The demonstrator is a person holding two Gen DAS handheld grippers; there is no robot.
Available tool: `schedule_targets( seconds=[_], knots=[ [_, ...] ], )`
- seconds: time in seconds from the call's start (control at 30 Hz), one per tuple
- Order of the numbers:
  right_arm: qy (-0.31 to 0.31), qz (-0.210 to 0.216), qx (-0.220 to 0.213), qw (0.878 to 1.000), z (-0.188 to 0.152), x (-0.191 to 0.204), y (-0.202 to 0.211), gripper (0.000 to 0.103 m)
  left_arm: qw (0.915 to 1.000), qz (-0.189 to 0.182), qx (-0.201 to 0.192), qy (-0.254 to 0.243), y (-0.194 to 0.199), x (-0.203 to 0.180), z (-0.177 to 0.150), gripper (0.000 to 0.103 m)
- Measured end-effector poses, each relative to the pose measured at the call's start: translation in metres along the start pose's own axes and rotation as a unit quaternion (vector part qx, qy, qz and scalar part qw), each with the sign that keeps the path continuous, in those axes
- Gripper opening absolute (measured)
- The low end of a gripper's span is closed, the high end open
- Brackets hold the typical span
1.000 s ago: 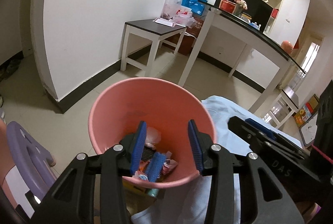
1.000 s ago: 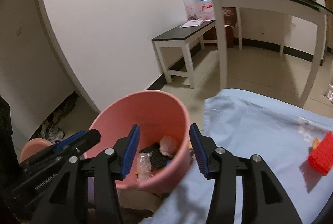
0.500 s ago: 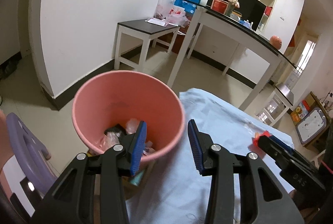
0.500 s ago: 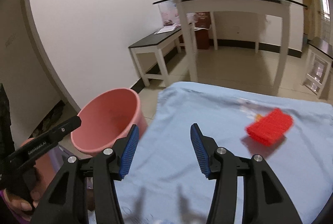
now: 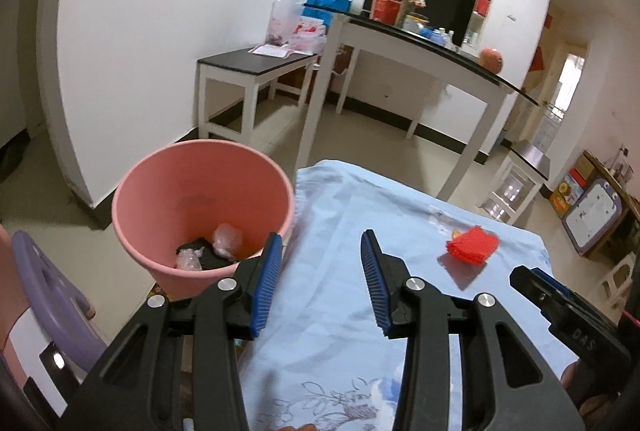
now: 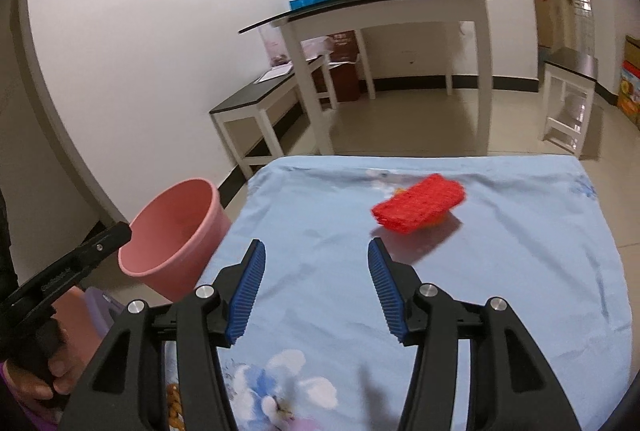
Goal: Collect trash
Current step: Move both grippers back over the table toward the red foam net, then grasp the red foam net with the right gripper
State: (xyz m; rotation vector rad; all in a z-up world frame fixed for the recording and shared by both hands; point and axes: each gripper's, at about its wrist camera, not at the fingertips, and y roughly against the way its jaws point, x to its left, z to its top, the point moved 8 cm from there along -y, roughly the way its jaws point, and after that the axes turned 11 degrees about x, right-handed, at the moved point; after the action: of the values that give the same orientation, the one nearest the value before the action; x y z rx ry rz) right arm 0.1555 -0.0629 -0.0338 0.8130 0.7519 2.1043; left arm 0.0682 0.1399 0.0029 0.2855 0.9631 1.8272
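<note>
Ahead and slightly right of the spread, empty right gripper [image 6: 316,289] lies the red mesh pad [image 6: 419,203], its long axis crosswise, nearer this hand

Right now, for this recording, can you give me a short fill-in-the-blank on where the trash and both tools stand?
1. The red knitted pad lies on the light ____ floral cloth.
2. The round plastic bin holding wrappers is ____ in colour.
3. The left tool and right tool both stand ____, gripping nothing.

Missing words: blue; pink; open
</note>
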Motion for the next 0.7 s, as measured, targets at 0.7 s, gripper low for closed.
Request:
schedule_targets(
  seconds=[0.7],
  knots=[
    [-0.169,-0.014,0.018,0.985,0.033,-0.104,-0.055,0.053,0.9972,-0.054,0.002,-0.051,-0.035,-0.06,-0.008,0.042]
  ],
)
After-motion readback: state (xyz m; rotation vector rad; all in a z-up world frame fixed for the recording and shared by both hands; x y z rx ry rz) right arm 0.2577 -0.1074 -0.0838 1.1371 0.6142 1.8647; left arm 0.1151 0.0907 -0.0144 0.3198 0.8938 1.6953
